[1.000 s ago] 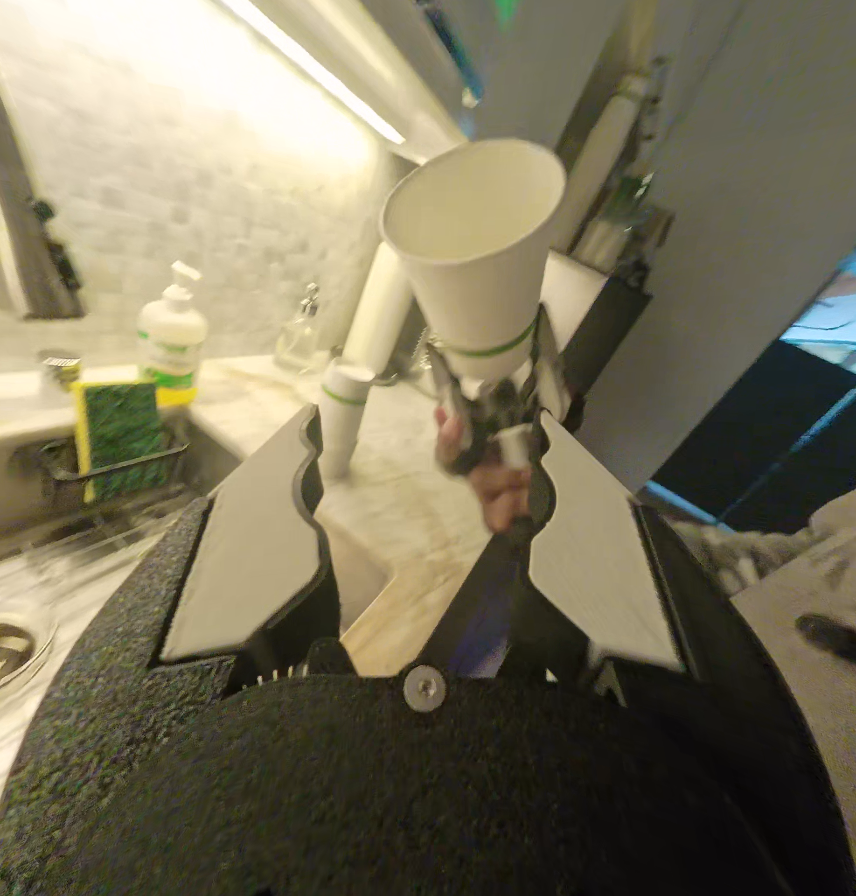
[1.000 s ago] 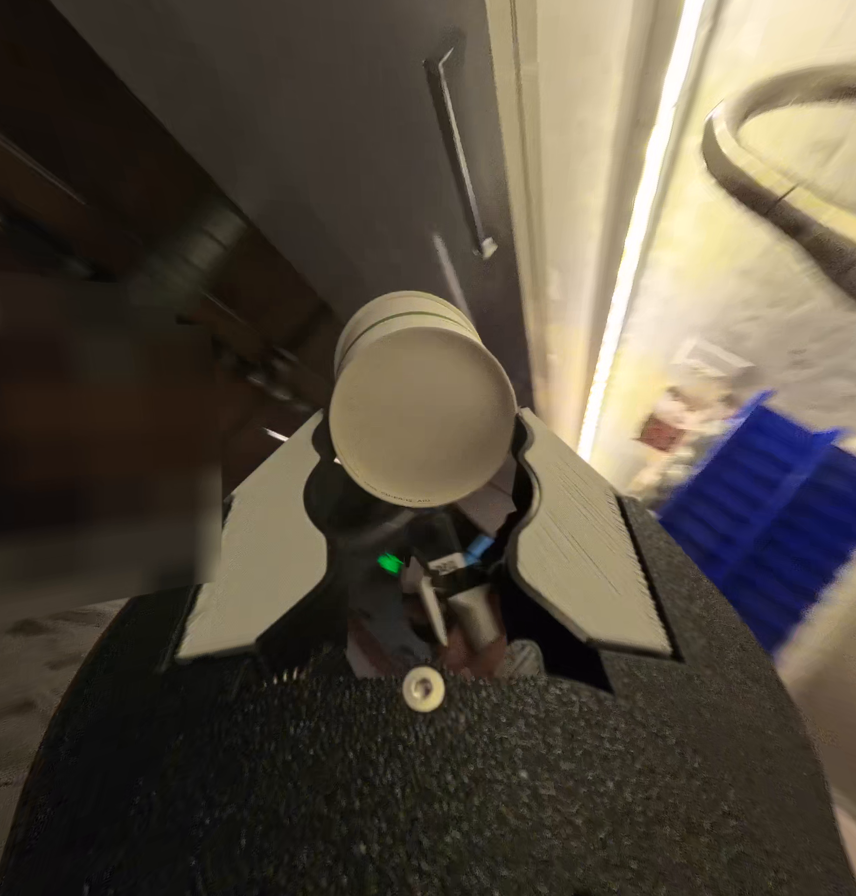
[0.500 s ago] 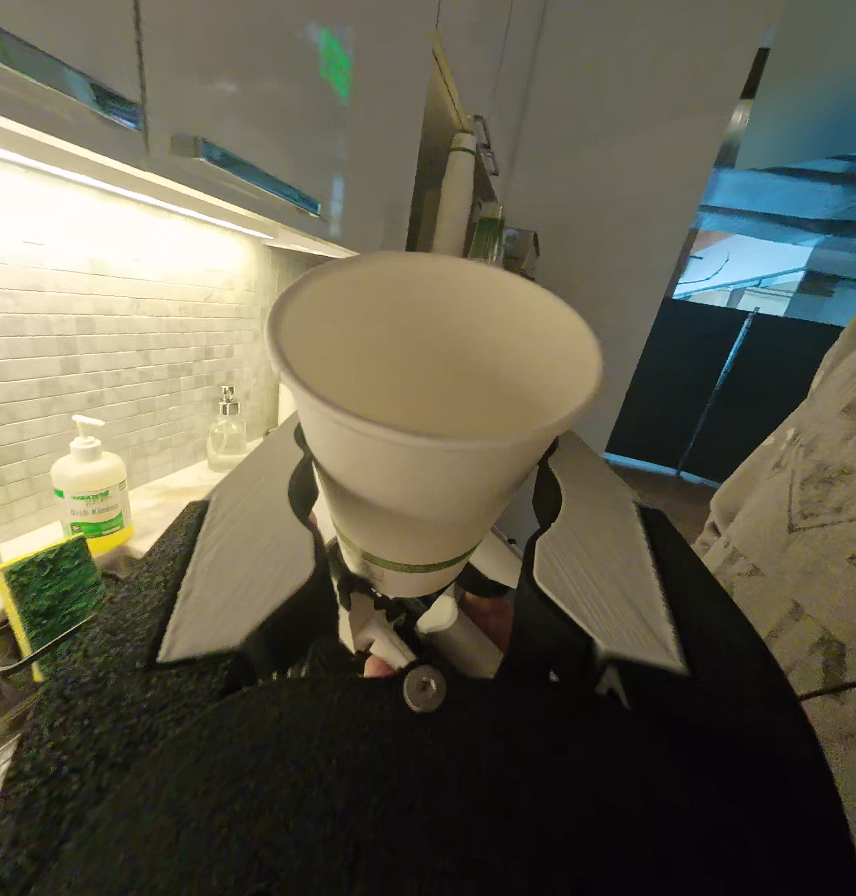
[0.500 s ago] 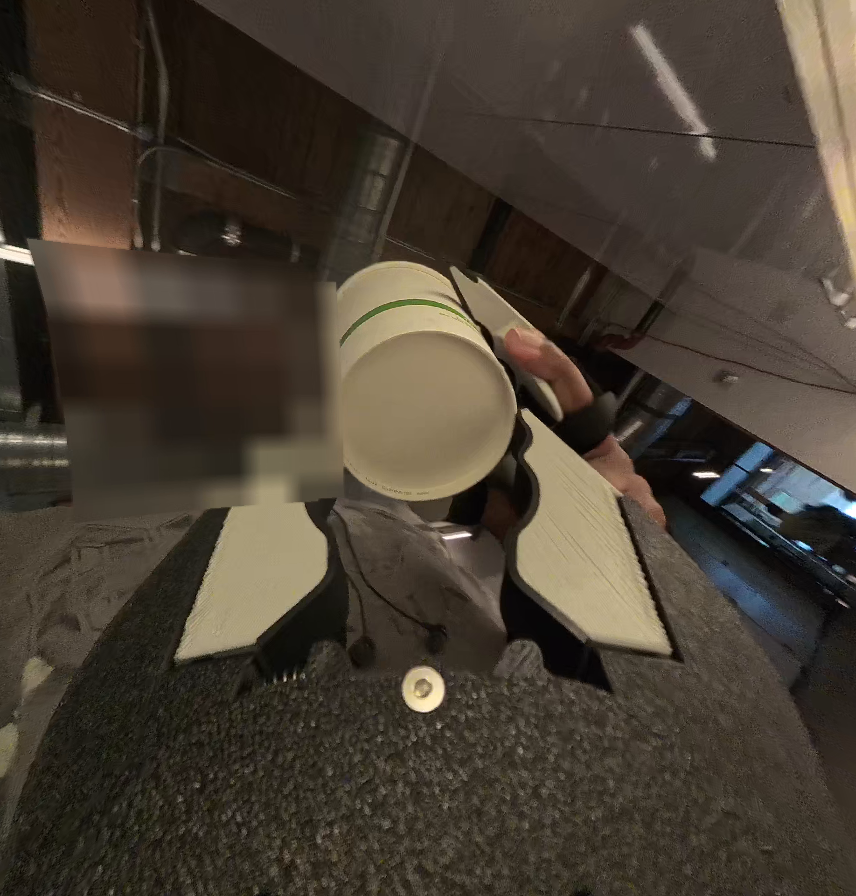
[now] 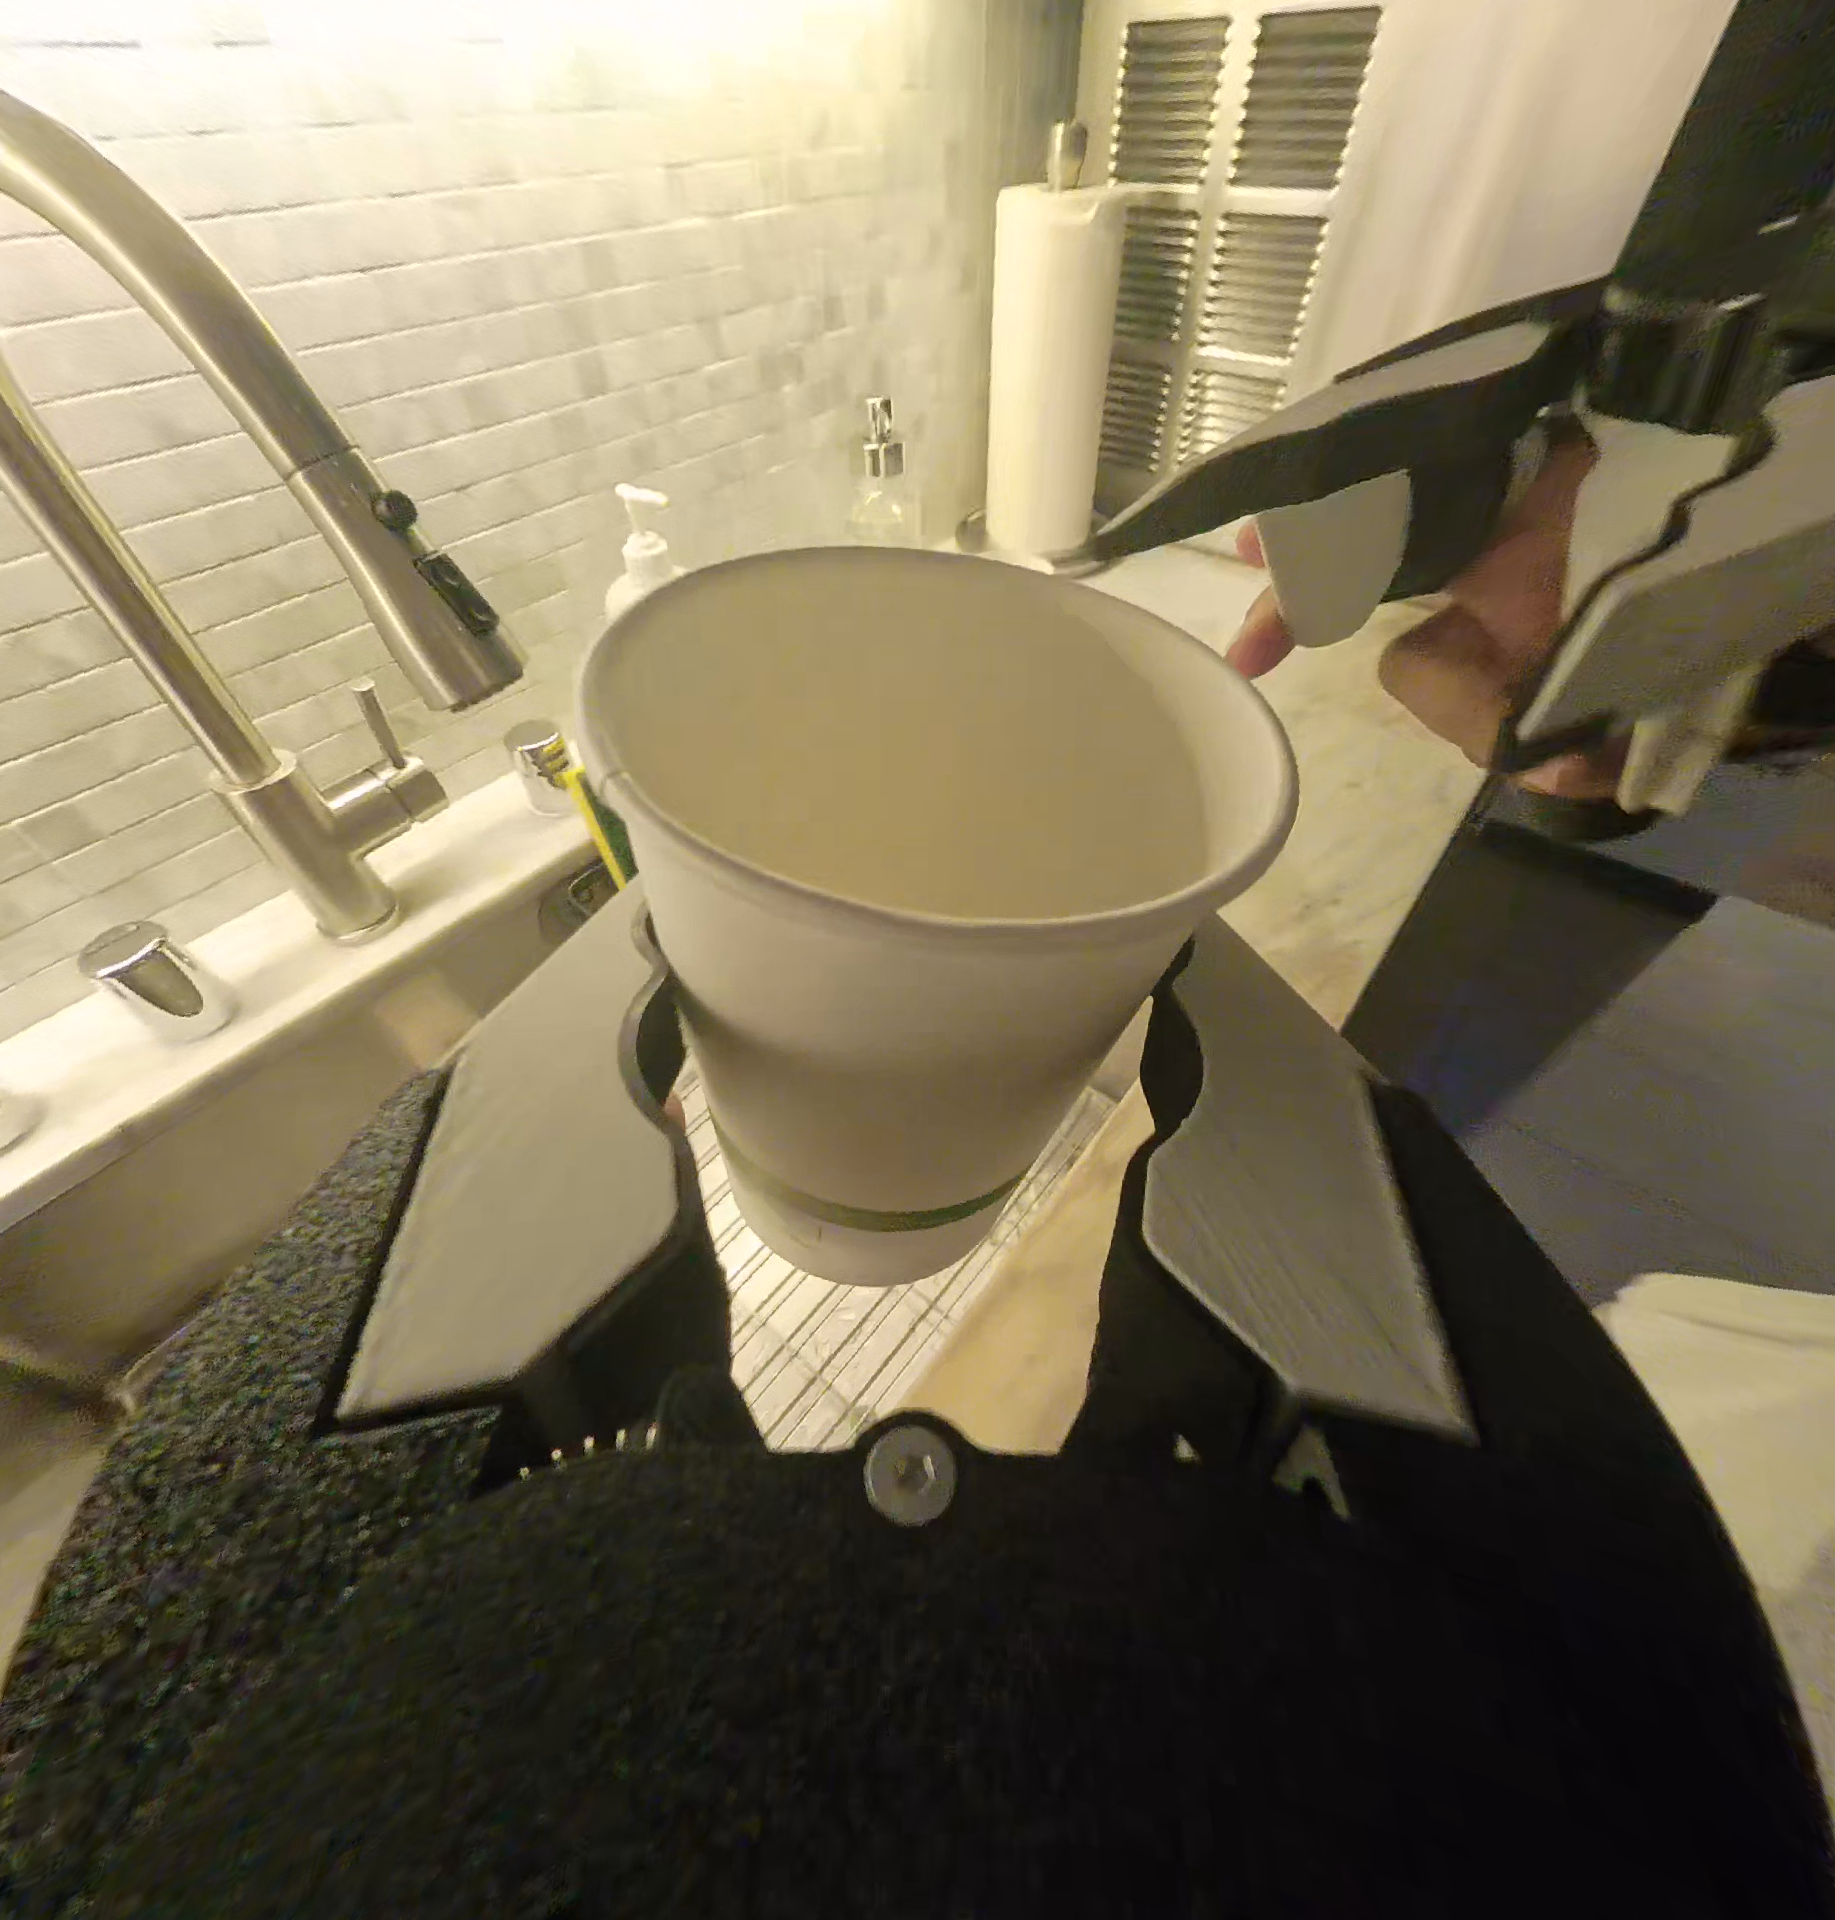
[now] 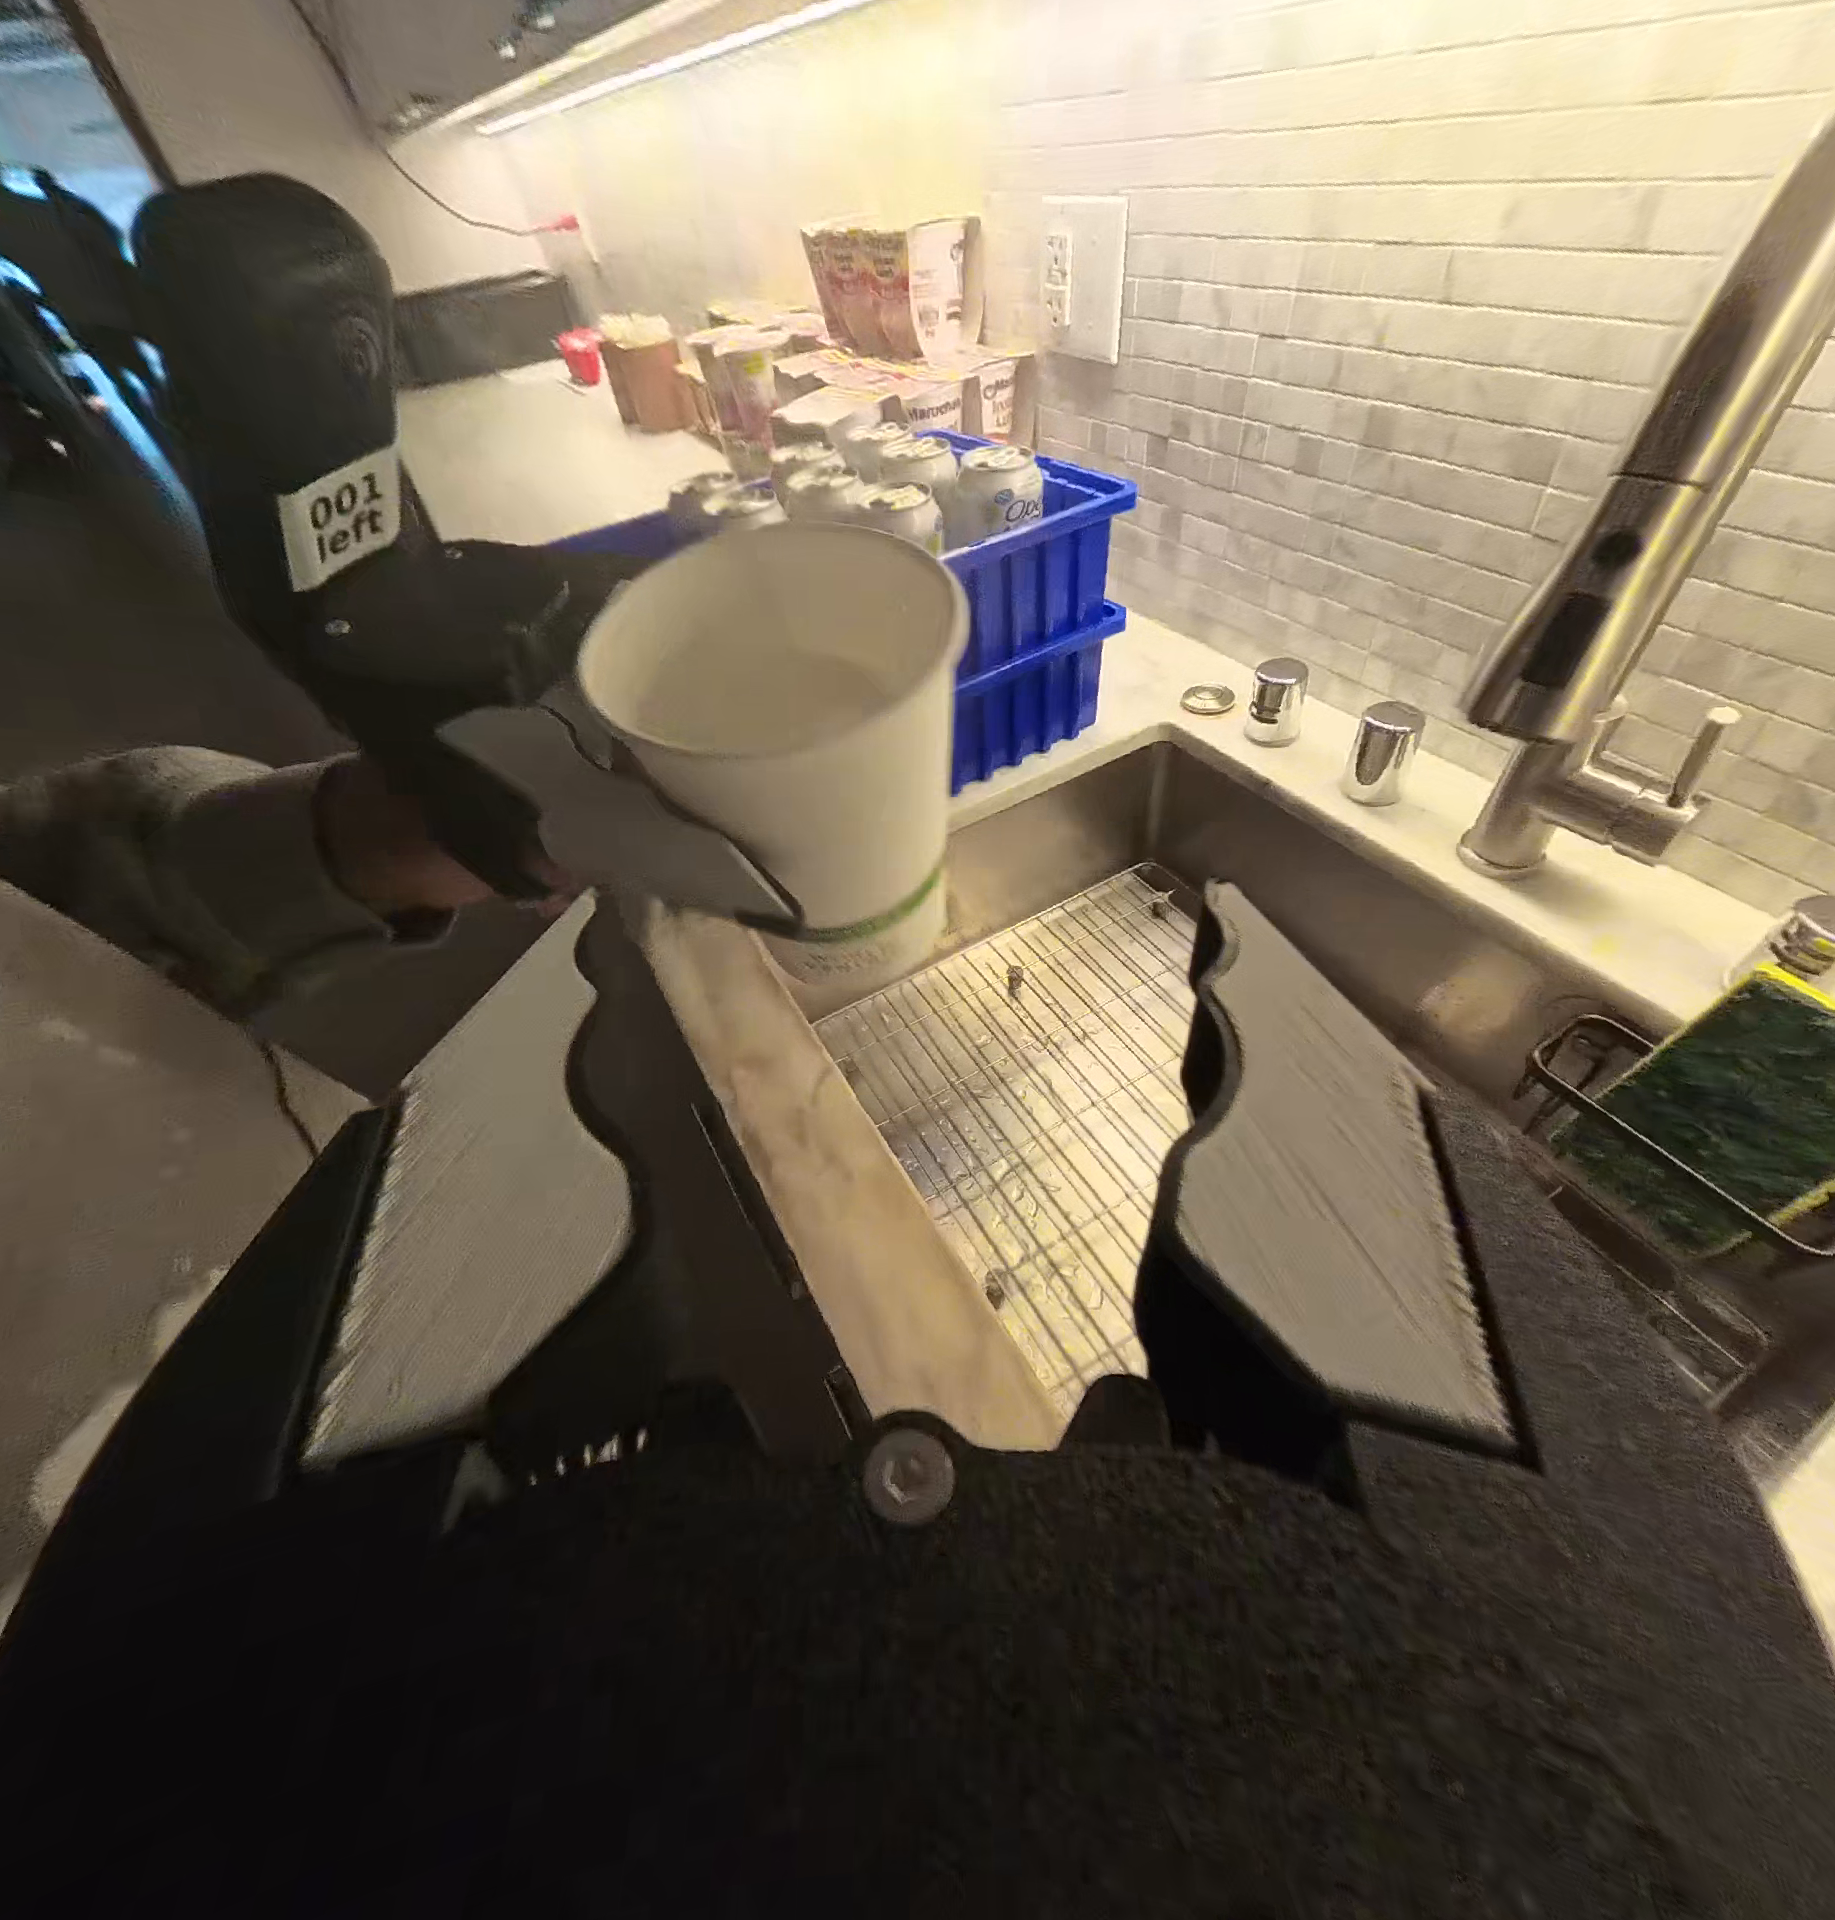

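Note:
My left gripper (image 5: pixel 913 966) is shut on a white paper cup (image 5: pixel 913 935) with a green band near its base. The cup is held upright above the sink's near edge, and both pads press on its lower wall. The right wrist view shows the same cup (image 6: pixel 788 727) at left, with a left finger (image 6: pixel 632 831) against its side. My right gripper (image 6: pixel 897 914) is open and empty, above the wire grid (image 6: pixel 1027 1091) in the sink (image 6: pixel 1308 883). It also shows in the left wrist view (image 5: pixel 1297 649), at upper right, clear of the cup.
A steel faucet (image 5: pixel 165 364) arches over the sink and also shows in the right wrist view (image 6: pixel 1671 468). A green sponge (image 6: pixel 1723 1112) sits in a wire holder. A blue crate of cans (image 6: pixel 1038 582) stands on the counter. A paper towel roll (image 5: pixel 1048 364) and a soap bottle (image 5: pixel 643 551) stand by the tiled wall.
The right gripper held the cup by its base, then let go and opened wide. The left gripper's pads now press on the cup. Both views swung down to the sink.

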A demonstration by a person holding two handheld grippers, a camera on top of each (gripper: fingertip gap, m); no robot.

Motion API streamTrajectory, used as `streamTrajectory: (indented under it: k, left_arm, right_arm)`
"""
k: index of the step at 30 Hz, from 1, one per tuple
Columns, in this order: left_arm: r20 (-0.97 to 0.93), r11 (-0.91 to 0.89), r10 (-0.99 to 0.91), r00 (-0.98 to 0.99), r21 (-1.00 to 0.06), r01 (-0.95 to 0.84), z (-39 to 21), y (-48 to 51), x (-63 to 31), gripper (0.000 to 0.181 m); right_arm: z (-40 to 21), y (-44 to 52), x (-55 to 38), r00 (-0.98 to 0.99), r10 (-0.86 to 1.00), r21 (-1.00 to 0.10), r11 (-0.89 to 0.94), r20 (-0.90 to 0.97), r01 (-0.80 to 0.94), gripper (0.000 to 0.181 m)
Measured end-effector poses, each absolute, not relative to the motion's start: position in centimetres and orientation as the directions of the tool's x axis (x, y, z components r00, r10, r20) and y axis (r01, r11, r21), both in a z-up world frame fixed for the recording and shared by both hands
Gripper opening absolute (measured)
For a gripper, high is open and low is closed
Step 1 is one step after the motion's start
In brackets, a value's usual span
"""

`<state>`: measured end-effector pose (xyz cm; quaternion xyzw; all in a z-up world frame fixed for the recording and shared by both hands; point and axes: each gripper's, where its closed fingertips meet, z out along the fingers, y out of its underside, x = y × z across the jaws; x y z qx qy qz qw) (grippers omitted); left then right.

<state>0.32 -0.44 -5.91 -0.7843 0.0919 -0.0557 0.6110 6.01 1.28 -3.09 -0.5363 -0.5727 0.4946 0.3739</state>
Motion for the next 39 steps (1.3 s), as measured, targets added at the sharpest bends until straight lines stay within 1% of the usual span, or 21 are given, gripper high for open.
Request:
streamTrajectory:
  k: [1, 3, 4, 5, 6, 9, 12, 15, 16, 18, 21, 22, 23, 25, 28, 29, 31, 33, 35, 37, 39]
  left_arm:
    - [-0.039, -0.24, -0.207, 0.977, -0.967, -0.089, -6.2, -0.3, 0.5, 0.09]
    - [-0.059, -0.239, -0.226, 0.972, -0.964, -0.114, -6.6, 0.0, 1.4, 0.09]
    - [-0.07, -0.237, -0.237, 0.969, -0.963, -0.127, -6.7, 0.0, 1.7, 0.088]
    - [-0.09, -0.232, -0.231, 0.969, -0.962, -0.145, -6.8, 0.1, 1.6, 0.09]
    - [-0.094, -0.233, -0.241, 0.966, -0.961, -0.152, -6.9, 0.0, 1.8, 0.09]
    - [-0.156, -0.238, -0.276, 0.948, -0.945, -0.225, -7.3, -0.1, 2.7, 0.09]
    - [-0.215, -0.236, -0.308, 0.927, -0.927, -0.293, -7.8, 0.0, 3.8, 0.09]
    - [-0.197, -0.231, -0.308, 0.931, -0.933, -0.274, -7.6, 0.2, 4.3, 0.09]
    - [-0.207, -0.229, -0.305, 0.93, -0.931, -0.283, -7.6, 0.2, 4.3, 0.096]
    - [-0.239, -0.219, -0.304, 0.922, -0.924, -0.312, -7.5, 0.2, 4.4, 0.096]
    - [-0.201, -0.214, -0.348, 0.916, -0.934, -0.286, -7.9, 0.3, 5.1, 0.095]
    - [-0.189, -0.205, -0.351, 0.917, -0.94, -0.273, -8.0, 0.4, 5.3, 0.089]
    - [-0.173, -0.187, -0.35, 0.92, -0.95, -0.25, -7.9, 0.4, 5.4, 0.092]
    - [-0.11, -0.188, -0.334, 0.936, -0.966, -0.18, -8.2, 0.4, 4.8, 0.094]
    - [-0.029, -0.198, -0.267, 0.963, -0.977, -0.084, -8.7, 0.1, 2.7, 0.092]
    - [-0.011, -0.194, -0.24, 0.971, -0.979, -0.059, -8.7, 0.0, 1.9, 0.092]
    - [0.008, -0.151, -0.178, 0.984, -0.988, -0.02, -8.1, -0.4, 0.1, 0.092]
    - [0.023, -0.091, -0.113, 0.993, -0.996, 0.013, -7.2, -0.8, -1.7, 0.088]
    - [0.048, -0.053, -0.058, 0.997, -0.998, 0.045, -6.4, -1.1, -3.6, 0.083]
    - [0.057, -0.011, 0.006, 0.998, -0.998, 0.057, -5.4, -1.6, -5.5, 0.071]
    - [0.076, 0.016, 0.067, 0.995, -0.997, 0.075, -4.8, -2.3, -7.4, 0.061]
  right_arm:
    - [-3.5, 0.4, 5.3, -0.139, 0.985, -0.965, -0.061, -0.099, 0.254, 0.111]
    - [-4.8, -1.1, 3.9, -0.121, 0.984, -0.961, -0.097, -0.132, 0.259, 0.113]
    - [-5.2, -1.7, 3.4, -0.122, 0.977, -0.959, -0.139, -0.172, 0.246, 0.111]
    - [-5.0, -1.7, 3.1, -0.114, 0.966, -0.956, -0.206, -0.233, 0.21, 0.11]
    - [-5.3, -1.7, 2.9, -0.106, 0.961, -0.95, -0.229, -0.255, 0.212, 0.109]
    - [-5.5, -2.6, 2.6, -0.151, 0.947, -0.94, -0.245, -0.285, 0.239, 0.108]
    - [-5.8, -2.9, 2.4, -0.158, 0.958, -0.944, -0.192, -0.24, 0.268, 0.105]
    - [-5.3, -3.2, 2.3, -0.168, 0.959, -0.954, -0.186, -0.228, 0.234, 0.102]
    - [-5.3, -3.1, 2.3, -0.169, 0.961, -0.957, -0.178, -0.22, 0.231, 0.101]
    - [-5.3, -3.1, 2.5, -0.178, 0.96, -0.957, -0.172, -0.216, 0.235, 0.099]
    - [-5.5, -2.7, 3.3, -0.181, 0.951, -0.947, -0.201, -0.25, 0.251, 0.097]
    - [-5.4, -2.1, 3.7, -0.166, 0.95, -0.946, -0.221, -0.264, 0.238, 0.097]
    - [-5.0, -1.3, 4.3, -0.149, 0.949, -0.945, -0.242, -0.277, 0.221, 0.097]
    - [-4.2, 1.8, 6.2, -0.055, 0.964, -0.951, -0.248, -0.262, 0.186, 0.098]
    - [-3.8, 9.6, 11.1, 0.193, 0.955, -0.959, -0.253, -0.225, 0.131, 0.099]
    - [-4.5, 12.5, 12.9, 0.286, 0.937, -0.961, -0.245, -0.2, 0.129, 0.098]
    - [-7.8, 17.7, 16.1, 0.444, 0.88, -0.952, -0.263, -0.17, 0.156, 0.099]
    - [-11.3, 21.1, 18.0, 0.523, 0.83, -0.942, -0.305, -0.193, 0.137, 0.099]
    - [-15.1, 22.8, 18.3, 0.569, 0.805, -0.934, -0.314, -0.168, 0.169, 0.099]
    - [-18.4, 23.7, 18.3, 0.597, 0.797, -0.927, -0.285, -0.088, 0.243, 0.1]
    - [-20.9, 23.9, 17.8, 0.596, 0.793, -0.912, -0.331, -0.129, 0.242, 0.1]
